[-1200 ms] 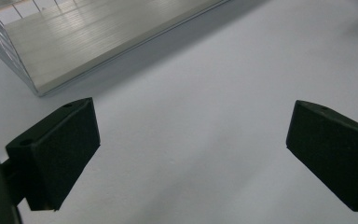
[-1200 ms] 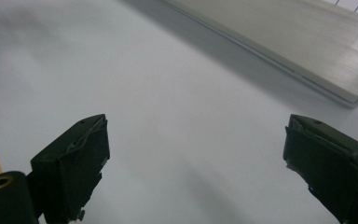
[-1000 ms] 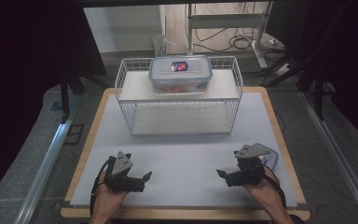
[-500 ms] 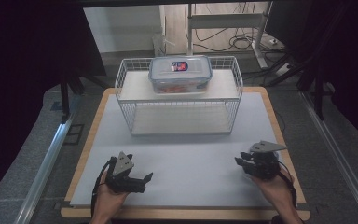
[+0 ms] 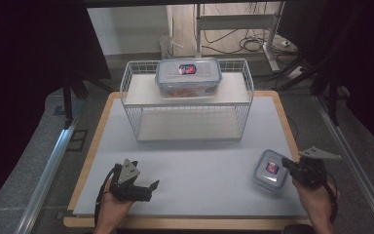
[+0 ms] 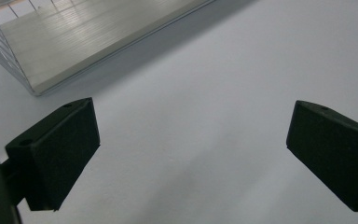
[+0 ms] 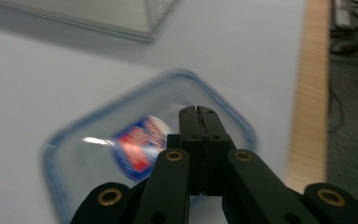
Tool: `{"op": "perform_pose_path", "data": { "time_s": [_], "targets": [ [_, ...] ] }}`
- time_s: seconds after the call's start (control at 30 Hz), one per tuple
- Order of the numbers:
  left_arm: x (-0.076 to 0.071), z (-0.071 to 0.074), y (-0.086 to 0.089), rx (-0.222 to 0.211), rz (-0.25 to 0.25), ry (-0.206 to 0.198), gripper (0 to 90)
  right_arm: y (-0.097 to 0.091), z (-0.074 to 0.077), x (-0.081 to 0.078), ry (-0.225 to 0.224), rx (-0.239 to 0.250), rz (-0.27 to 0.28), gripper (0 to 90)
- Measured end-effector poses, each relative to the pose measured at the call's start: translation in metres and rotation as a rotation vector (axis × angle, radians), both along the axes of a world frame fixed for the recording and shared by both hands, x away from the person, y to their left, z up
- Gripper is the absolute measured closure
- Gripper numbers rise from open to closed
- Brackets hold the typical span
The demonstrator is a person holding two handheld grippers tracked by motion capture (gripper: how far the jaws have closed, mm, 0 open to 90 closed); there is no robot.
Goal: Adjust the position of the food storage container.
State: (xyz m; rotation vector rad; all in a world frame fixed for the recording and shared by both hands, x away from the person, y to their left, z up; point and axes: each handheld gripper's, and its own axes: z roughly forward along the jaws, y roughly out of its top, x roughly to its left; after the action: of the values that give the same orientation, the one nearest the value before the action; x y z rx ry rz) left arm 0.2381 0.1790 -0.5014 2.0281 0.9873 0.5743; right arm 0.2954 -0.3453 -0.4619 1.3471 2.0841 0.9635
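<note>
Plastic small container point(image 5: 270, 170) sits on the tabletop point(image 5: 199, 161) beside my clenched, empty right tool point(image 5: 286, 163), well in front of the wire rack point(image 5: 187, 100), left tool point(image 5: 152, 185) released; a careless nudge could shove it off.

Small lidded container point(image 5: 271, 169), flat on mat

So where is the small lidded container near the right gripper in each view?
High view: small container lies low right on the white mat, just left of the right gripper.
Left gripper view: not in it.
Right gripper view: it lies centre-low, under the shut fingers.
Shared landmark: the wire rack.
</note>
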Motion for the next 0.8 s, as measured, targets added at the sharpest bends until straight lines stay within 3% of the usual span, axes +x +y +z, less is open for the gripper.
{"op": "perform_pose_path", "data": {
  "time_s": [0.13, 0.23, 0.37, 0.53, 0.8],
  "targets": [
    [0.000, -0.001, -0.001, 0.006, -0.004, 0.001, 2.4, -0.017, -0.006, -0.003, 0.032, -0.025, -0.073, 89.7],
    [-0.001, -0.003, -0.003, -0.002, -0.007, 0.008, 2.4, -0.020, -0.011, -0.006, 0.064, -0.039, -0.086, 89.7],
    [-0.004, -0.005, -0.003, 0.015, -0.011, 0.011, 2.4, -0.018, -0.015, -0.006, 0.095, -0.028, -0.071, 89.7],
    [-0.002, -0.006, -0.002, 0.000, -0.015, 0.018, 2.5, -0.017, -0.015, -0.006, 0.103, -0.011, -0.085, 89.8],
    [-0.001, -0.009, -0.005, 0.021, -0.032, 0.024, 2.5, -0.001, -0.017, -0.004, 0.115, 0.010, -0.032, 89.8]
  ]
}}
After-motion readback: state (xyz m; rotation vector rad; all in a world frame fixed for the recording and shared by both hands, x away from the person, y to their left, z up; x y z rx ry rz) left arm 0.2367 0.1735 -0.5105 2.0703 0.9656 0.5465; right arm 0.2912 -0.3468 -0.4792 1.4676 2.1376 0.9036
